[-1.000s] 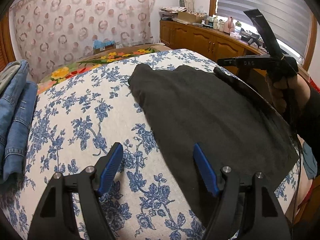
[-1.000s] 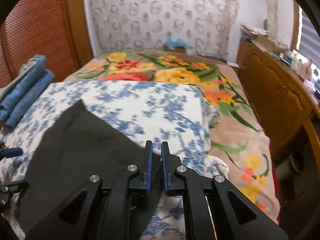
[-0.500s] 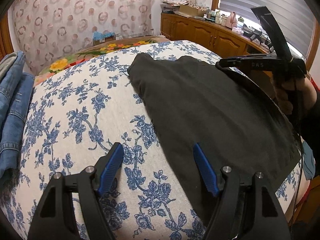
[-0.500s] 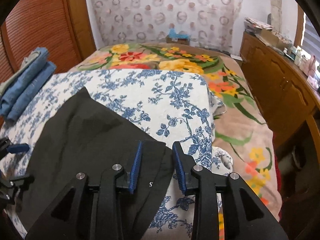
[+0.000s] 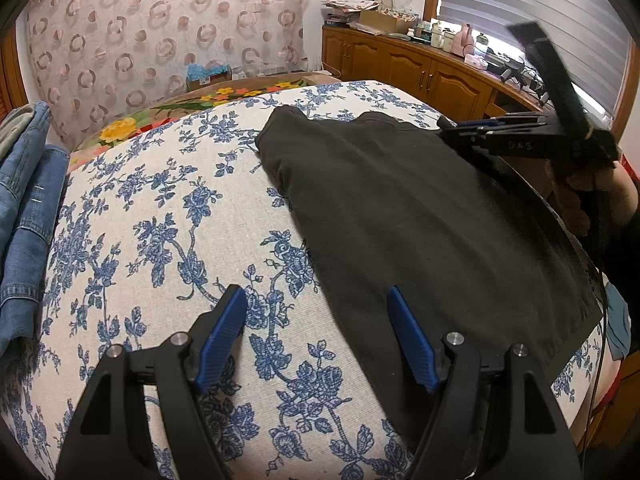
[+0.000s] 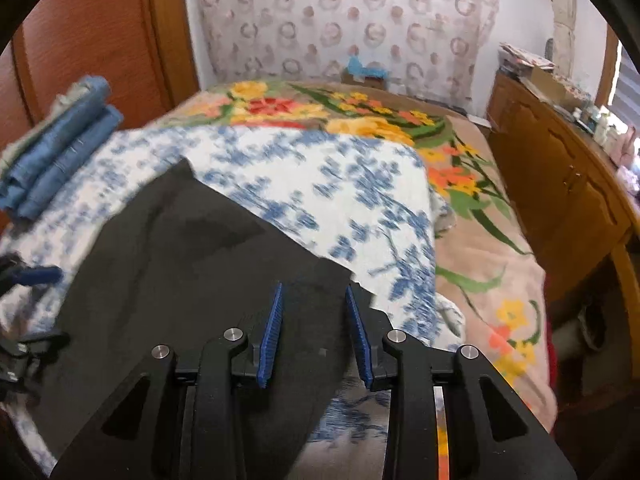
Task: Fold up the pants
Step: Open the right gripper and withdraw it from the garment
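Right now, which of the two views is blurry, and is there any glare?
Right wrist view: motion-smeared, the blue floral cloth and stacked jeans soft. Left wrist view: sharp on the black pants, with the right tool slightly blurred and bright window blinds glaring behind it.

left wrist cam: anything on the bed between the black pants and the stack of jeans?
Nothing. Left wrist view shows only bare blue-floral cover between the black pants and the folded jeans.
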Demonstrator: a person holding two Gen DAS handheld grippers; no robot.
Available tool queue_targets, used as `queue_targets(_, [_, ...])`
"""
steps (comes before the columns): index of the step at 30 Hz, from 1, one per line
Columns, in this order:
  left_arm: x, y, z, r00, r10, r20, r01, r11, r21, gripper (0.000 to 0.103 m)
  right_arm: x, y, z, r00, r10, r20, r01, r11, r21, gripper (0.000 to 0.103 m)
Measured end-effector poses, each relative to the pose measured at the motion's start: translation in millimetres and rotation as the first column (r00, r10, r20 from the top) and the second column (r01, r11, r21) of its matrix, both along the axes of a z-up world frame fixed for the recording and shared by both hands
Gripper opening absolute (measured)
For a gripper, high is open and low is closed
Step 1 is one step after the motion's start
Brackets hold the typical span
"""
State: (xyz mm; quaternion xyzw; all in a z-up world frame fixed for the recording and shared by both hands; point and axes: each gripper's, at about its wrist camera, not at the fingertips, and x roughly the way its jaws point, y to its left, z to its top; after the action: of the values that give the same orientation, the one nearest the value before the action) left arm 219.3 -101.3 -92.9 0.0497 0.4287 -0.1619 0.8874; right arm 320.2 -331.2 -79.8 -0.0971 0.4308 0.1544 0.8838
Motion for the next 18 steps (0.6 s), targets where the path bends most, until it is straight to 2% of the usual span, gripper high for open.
queue_targets(4, [-0.1, 0.7, 0.2, 1.000, 0.002, 0.001, -0.002, 1.000, 0.002, 0.074, 1.9, -20.9, 1.8, 0.997, -0.078, 0.005, 0.078, 0.997, 0.025, 0.031])
queue_targets(9, [-7.5, 3.9, 4.3, 0.999, 0.024, 0.026, -0.024, 1.000, 0.002, 0.074, -16.2, -29.4, 16.6, 0.995, -0.099, 0.028, 0.097, 0.993, 0.065, 0.031])
queue_targets(18, [-53.2, 5.1, 28.0, 0.995, -0.015, 0.096, 0.020, 0.999, -0.049, 0.074, -96.7, -21.8, 32.1, 0.996, -0.078, 0.050, 0.071, 0.989, 0.130, 0.031])
